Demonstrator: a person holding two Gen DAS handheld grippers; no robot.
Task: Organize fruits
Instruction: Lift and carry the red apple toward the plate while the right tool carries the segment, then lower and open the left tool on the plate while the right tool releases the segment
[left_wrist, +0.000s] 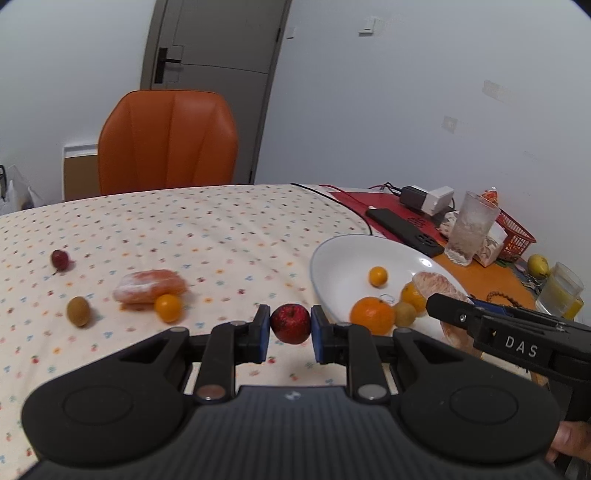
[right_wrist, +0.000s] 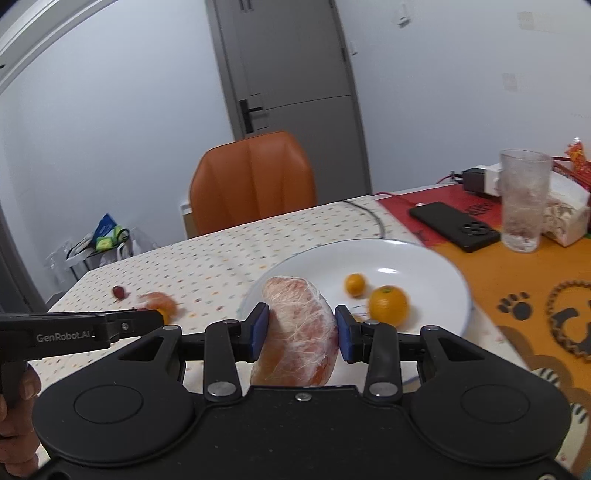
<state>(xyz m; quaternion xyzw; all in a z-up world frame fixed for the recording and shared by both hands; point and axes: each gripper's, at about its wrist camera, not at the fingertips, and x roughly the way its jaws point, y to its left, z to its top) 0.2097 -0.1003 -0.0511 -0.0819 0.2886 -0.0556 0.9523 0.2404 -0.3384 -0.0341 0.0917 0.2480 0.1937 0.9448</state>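
My left gripper (left_wrist: 290, 326) is shut on a small red apple (left_wrist: 290, 322), held just left of the white plate (left_wrist: 343, 254). My right gripper (right_wrist: 300, 330) is shut on a peeled pomelo wedge (right_wrist: 297, 332), held over the near rim of the plate (right_wrist: 424, 258). On the plate lie a big orange (right_wrist: 388, 305), a small orange (right_wrist: 355, 284), and in the left wrist view also a brownish fruit (left_wrist: 404, 314). On the dotted cloth lie another pomelo wedge (left_wrist: 149, 286), a small orange (left_wrist: 168, 307), a kiwi (left_wrist: 78, 311) and a dark red fruit (left_wrist: 60, 259).
An orange chair (left_wrist: 168, 142) stands behind the table. To the plate's right are a black phone (right_wrist: 456, 226), a tall glass (right_wrist: 522, 199), chargers with cables (left_wrist: 424, 199), a red basket (left_wrist: 513, 232) and a tissue pack (right_wrist: 565, 218). A person's hand (right_wrist: 18, 417) holds the left gripper.
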